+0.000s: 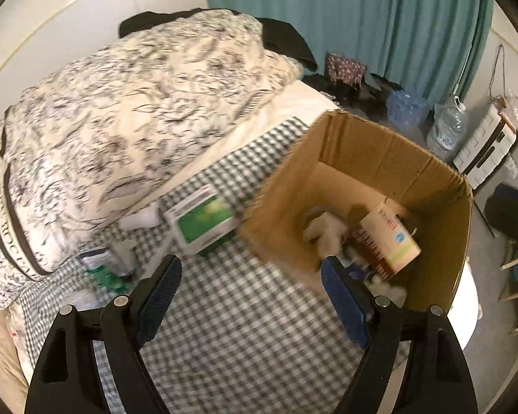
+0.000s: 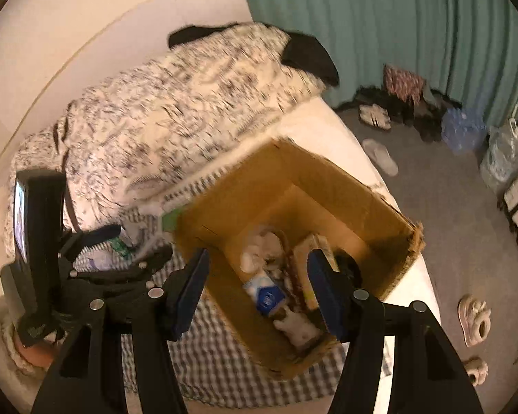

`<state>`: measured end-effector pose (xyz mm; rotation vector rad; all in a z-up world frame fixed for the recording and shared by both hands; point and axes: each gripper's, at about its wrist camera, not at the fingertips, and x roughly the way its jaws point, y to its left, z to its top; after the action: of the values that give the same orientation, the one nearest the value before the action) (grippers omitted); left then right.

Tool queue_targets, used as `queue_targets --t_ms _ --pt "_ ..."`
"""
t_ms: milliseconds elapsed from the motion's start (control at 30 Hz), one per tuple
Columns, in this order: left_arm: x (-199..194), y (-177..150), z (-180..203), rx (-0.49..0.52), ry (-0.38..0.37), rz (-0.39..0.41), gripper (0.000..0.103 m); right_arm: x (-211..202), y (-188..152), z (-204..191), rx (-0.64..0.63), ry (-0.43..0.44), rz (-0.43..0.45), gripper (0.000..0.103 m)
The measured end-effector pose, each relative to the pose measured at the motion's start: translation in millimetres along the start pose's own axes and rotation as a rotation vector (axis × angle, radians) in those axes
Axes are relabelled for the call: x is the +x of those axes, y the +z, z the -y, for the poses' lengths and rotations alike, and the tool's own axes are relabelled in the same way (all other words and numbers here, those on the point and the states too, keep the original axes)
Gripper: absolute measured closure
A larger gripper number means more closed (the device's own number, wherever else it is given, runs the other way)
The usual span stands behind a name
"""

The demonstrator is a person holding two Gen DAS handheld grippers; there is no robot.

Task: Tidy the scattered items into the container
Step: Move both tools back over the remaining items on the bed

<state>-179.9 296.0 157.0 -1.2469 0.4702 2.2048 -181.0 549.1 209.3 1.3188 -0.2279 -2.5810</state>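
Both grippers, left (image 1: 250,281) and right (image 2: 257,284), hang with jaws apart, empty. Green medicine box (image 1: 203,224) lies at ten o'clock beside cardboard box (image 1: 397,158); a careless reach could nudge the carton off the bed (image 1: 231,327).

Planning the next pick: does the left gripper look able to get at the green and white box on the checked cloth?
Probably yes. The left gripper is open and empty, and the green and white box lies uncovered just ahead of its fingers, beside the cardboard box, with only bare cloth between.
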Motion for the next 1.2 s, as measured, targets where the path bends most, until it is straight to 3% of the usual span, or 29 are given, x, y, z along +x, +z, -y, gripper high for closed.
queue_targets --t_ms 200,400,533,900,1200 --pt "-43.0 -53.4 -95.0 -0.022 0.022 0.041 0.017 -25.7 -37.7 -97.7 0.004 0.002 0.118 0.04" --pt "-73.5 -107.5 -190.0 -0.031 0.05 0.03 0.016 -36.7 -82.2 -196.3 0.044 0.005 0.148 0.04" --pt "-76.6 -128.4 -226.0 -0.077 0.035 0.02 0.016 -38.9 -105.5 -245.9 0.026 -0.004 0.147 0.04" --pt "-46.2 -144.2 -281.6 -0.225 0.038 -0.031 0.016 -7.6 -109.9 -297.9 -0.078 0.01 0.088 0.04" --pt "12.4 -140.4 -313.7 -0.362 0.081 -0.066 0.016 82.1 -68.7 -295.7 -0.136 0.1 -0.005 0.04"
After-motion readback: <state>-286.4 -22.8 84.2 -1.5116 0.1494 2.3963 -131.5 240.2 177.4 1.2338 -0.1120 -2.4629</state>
